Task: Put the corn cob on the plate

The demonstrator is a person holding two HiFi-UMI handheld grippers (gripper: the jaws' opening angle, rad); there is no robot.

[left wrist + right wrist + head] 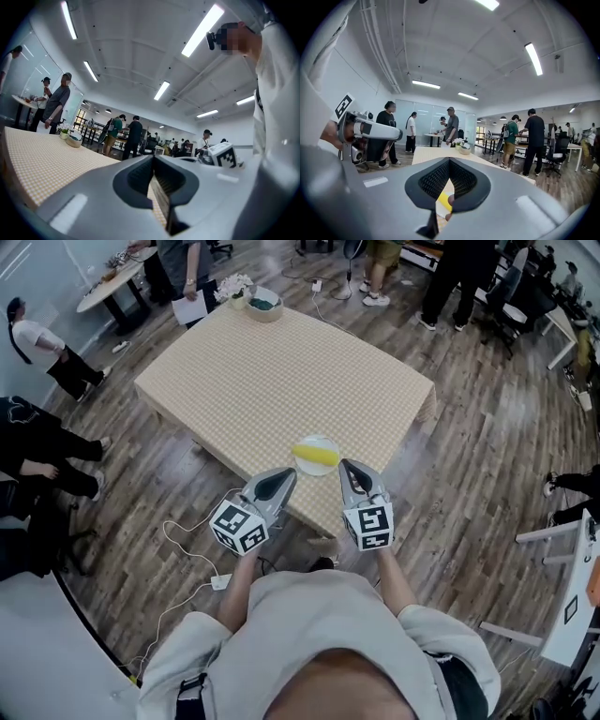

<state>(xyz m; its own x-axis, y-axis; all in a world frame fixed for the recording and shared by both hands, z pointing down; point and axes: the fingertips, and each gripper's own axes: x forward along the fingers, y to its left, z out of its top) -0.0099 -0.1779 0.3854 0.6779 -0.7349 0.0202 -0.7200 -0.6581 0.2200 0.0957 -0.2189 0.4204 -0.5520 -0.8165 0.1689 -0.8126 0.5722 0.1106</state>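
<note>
- The corn cob point(316, 456) lies on the plate point(322, 438). It is yellow and the plate is white.
- The plate sits on the table point(281, 371), close to the edge nearest the person.
- The table has a tan cloth with little squares on it.
- The left gripper point(286, 476) is up in the air, just in front of the plate. Its two jaws are pressed together and there is nothing between them.
- The right gripper point(349, 468) is up in the air too, next to the left one. Its jaws are also pressed together and hold nothing.
- Both grippers point at the plate but do not touch it or the corn.
- In the right gripper view, a bit of the yellow corn point(444, 201) shows below the closed jaws.
- At the far end of the table stand a bowl point(264, 304) and some white flowers point(232, 287).
- A white cable point(187, 540) lies on the wood floor by the person's feet.
- Other people stand around the room.
</note>
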